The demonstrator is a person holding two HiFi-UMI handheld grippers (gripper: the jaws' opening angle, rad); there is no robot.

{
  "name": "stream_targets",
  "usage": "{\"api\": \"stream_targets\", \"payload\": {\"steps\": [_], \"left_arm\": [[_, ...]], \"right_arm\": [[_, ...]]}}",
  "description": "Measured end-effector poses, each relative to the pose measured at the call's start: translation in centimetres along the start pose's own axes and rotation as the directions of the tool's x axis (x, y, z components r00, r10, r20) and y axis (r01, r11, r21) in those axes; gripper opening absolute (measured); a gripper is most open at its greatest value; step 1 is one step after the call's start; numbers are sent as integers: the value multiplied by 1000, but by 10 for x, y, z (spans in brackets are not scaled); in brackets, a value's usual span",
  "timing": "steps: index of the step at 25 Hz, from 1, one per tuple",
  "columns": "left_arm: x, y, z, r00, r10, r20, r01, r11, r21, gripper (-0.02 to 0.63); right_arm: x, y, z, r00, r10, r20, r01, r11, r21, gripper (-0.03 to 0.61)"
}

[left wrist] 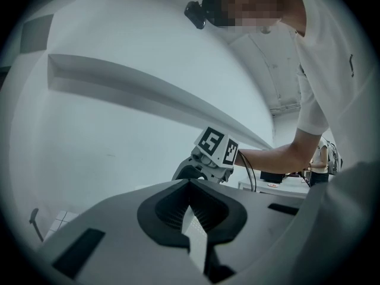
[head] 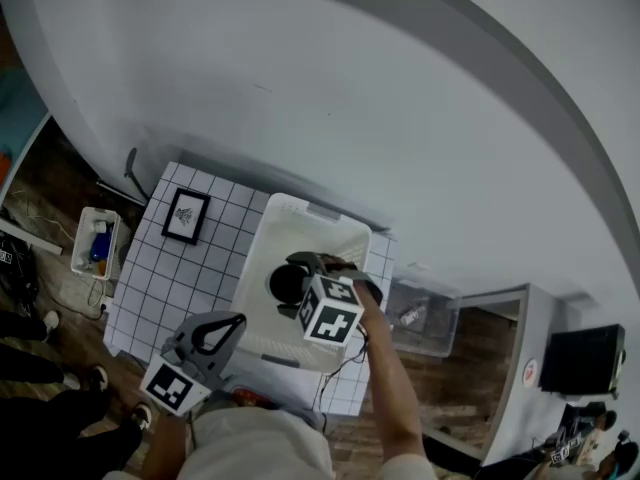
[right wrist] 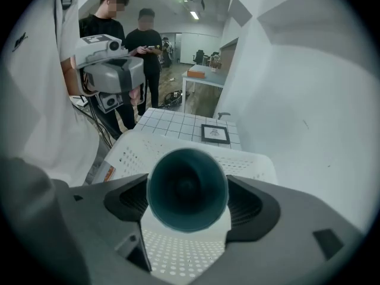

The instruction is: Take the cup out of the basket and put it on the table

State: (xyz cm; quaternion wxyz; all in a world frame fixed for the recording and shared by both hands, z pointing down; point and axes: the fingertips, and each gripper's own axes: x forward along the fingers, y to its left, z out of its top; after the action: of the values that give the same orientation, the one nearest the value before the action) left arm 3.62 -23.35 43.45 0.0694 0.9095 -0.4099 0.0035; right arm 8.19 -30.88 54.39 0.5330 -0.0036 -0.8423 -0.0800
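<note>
Our right gripper (head: 292, 284) has its fingers clamped on the dark cup (right wrist: 187, 189) over the white basket (right wrist: 252, 161). Our left gripper (left wrist: 191, 218) is closed and empty nearby.

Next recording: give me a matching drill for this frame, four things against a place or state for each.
Things:
1. cup
2. basket
3. framed picture
4. left gripper

Places or states:
A. on the table, beside the basket
B. jaws shut, nothing between them
C. clamped between the jaws of the right gripper
D. white, open-topped, directly below the cup

Pairs: 1-C; 2-D; 3-A; 4-B
</note>
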Motion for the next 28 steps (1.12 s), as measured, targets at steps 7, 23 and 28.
{"api": "stream_targets", "payload": {"steps": [7, 23, 28], "left_arm": [[-20, -4, 1, 1000, 17, 14, -18, 1000, 8, 2], [-73, 0, 2, 994, 109, 28, -109, 994, 17, 2], [-95, 5, 1, 987, 155, 31, -156, 988, 10, 2]], "right_arm": [[-27, 13, 29, 1000, -13, 24, 14, 999, -47, 393], [-58, 39, 89, 995, -19, 94, 33, 989, -146, 391], [-50, 49, 115, 994, 7, 113, 15, 981, -193, 391]]}}
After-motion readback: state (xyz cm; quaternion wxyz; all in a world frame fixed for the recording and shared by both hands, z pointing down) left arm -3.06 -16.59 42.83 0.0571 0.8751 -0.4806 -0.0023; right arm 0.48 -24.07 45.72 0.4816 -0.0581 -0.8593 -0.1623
